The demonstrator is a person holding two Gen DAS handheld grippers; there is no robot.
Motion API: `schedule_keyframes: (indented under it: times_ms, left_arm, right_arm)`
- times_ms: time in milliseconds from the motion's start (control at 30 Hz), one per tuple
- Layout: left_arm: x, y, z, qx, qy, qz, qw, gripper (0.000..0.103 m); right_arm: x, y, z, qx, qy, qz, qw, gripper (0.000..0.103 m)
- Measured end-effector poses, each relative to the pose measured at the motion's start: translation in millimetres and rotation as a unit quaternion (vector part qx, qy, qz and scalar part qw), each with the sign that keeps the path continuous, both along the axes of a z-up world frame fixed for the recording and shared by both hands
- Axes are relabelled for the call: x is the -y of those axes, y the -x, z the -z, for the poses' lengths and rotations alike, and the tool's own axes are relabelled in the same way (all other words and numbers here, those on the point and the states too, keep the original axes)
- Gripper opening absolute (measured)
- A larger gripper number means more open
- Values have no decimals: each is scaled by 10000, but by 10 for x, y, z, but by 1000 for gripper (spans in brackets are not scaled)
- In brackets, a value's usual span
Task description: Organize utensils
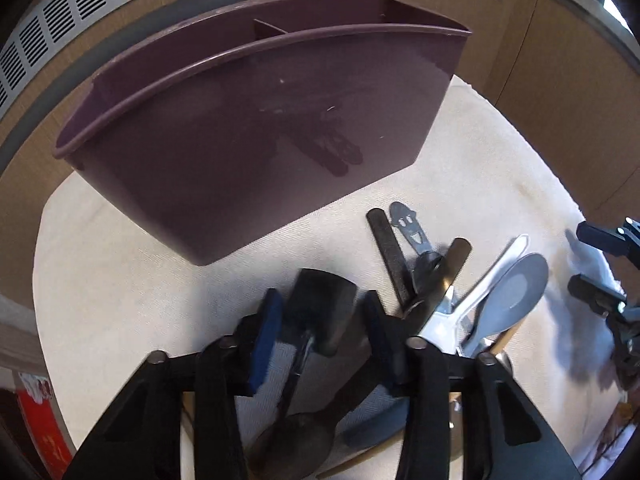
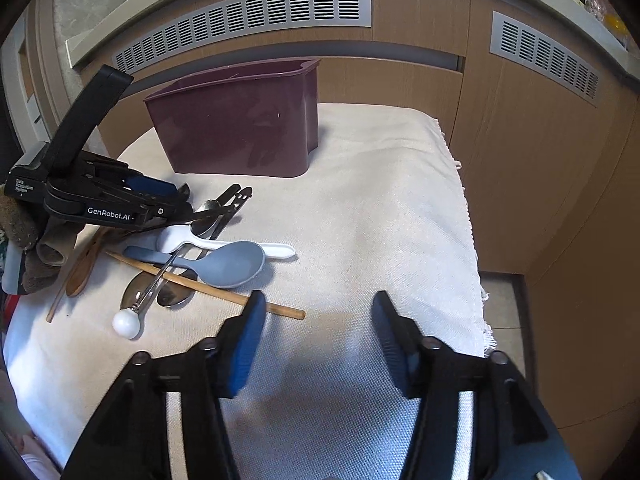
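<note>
The maroon utensil caddy (image 2: 236,120) stands upright at the far end of a cream cloth (image 2: 380,208), in front of wood-panelled cabinets with grey vent grilles (image 2: 248,12). At least 1 inner divider (image 1: 270,30) shows in the left wrist view; no utensil is seen inside it.

The utensils lie in a loose heap on the cloth, near the caddy and apart from it. Identified items: a grey-blue spoon (image 2: 228,264), a white plastic spoon (image 2: 208,242), a bamboo stick (image 2: 208,286) lying under the others, a wooden spoon (image 2: 86,264), a metal tool with a white ball end (image 2: 127,322), and dark-handled metal pieces (image 1: 416,256) crossed together.

The left gripper (image 1: 320,320) is down over the heap, its jaws partly spread with a black spatula head (image 1: 322,304) between the blue pads. Whether the pads press on it cannot be told.

The right gripper (image 2: 318,344) hovers over bare cloth, jaws spread wide with nothing between them. 1 end of the bamboo stick lies just beyond its left finger (image 2: 244,344).
</note>
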State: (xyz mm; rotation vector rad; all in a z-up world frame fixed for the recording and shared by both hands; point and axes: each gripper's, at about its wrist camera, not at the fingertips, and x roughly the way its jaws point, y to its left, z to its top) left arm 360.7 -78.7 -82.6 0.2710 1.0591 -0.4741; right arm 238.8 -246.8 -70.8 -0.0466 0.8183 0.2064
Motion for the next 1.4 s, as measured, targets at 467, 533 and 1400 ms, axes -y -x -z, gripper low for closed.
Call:
schedule_keyframes:
  times_ms: [467, 533, 1400]
  left_arm:
    - [-793, 760, -471, 1711, 1107, -2043, 9575, 35]
    - [-873, 863, -517, 1893, 1188, -2186, 9499, 35]
    - [-1315, 1205, -580, 1992, 2107, -2354, 9276, 34]
  right_arm:
    - [-715, -443, -143, -137, -259, -18, 9996, 79]
    - [-825, -520, -83, -338, -423, 88, 9985, 73]
    - [-1108, -251, -239, 349, 114, -240, 9990, 10]
